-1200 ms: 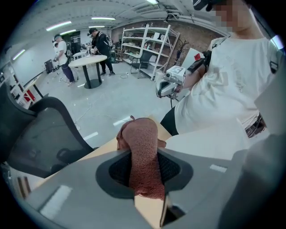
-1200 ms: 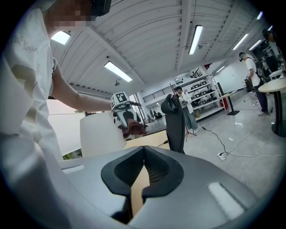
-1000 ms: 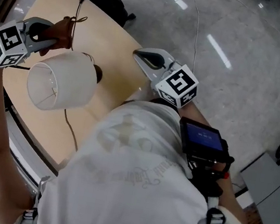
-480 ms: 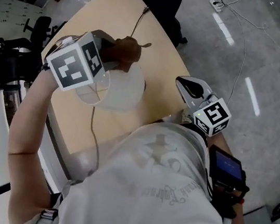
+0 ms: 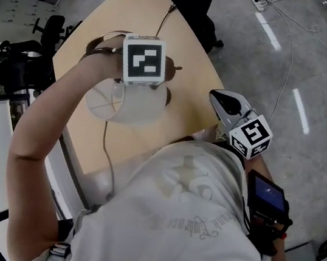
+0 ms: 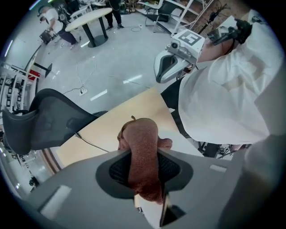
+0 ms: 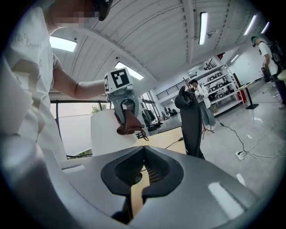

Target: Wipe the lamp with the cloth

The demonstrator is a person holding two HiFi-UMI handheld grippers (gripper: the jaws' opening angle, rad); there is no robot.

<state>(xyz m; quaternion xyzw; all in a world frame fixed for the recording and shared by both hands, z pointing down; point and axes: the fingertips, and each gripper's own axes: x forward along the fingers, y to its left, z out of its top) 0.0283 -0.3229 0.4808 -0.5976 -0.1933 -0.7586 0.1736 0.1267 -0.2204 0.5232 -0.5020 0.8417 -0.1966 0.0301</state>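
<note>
Under left tongs' (image 7: 126,117) cloth (image 6: 144,156), lamp (image 5: 132,104) (half-hidden).

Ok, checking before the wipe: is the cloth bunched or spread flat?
Bunched: in the left gripper view the brown cloth sits as a narrow wad pinched in the left hand-held gripper, not spread.

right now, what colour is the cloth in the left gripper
The cloth is plain reddish brown; the left gripper view shows it best.
</note>
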